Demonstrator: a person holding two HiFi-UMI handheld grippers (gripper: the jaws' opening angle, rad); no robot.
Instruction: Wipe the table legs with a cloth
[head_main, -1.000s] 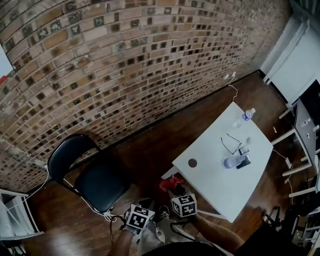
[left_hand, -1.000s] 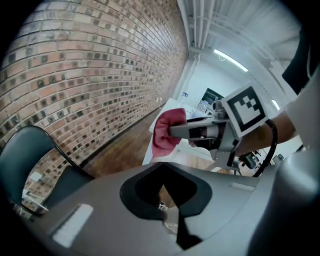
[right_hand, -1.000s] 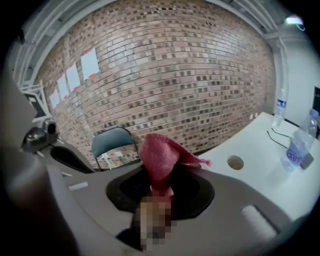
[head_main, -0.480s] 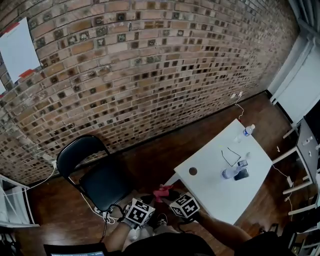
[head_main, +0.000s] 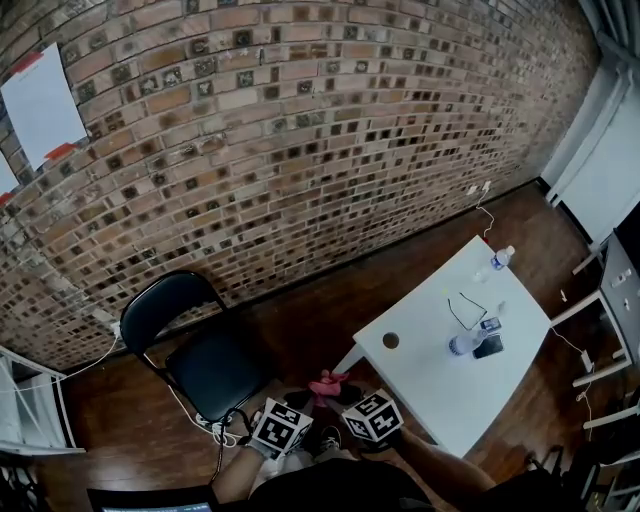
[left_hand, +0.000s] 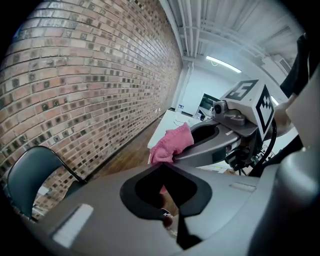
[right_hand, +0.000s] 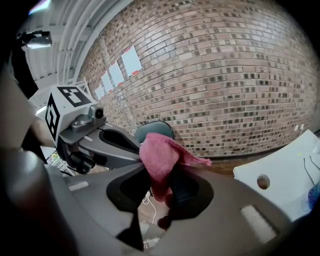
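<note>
Right hand-held gripper (right_hand: 163, 197), crumpled pink cloth (right_hand: 160, 156)

Evenly bright indoors, strong fisheye warping at edges.

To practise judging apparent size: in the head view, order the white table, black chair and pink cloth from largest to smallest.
1. white table
2. black chair, somewhat smaller
3. pink cloth, by far the smallest
</note>
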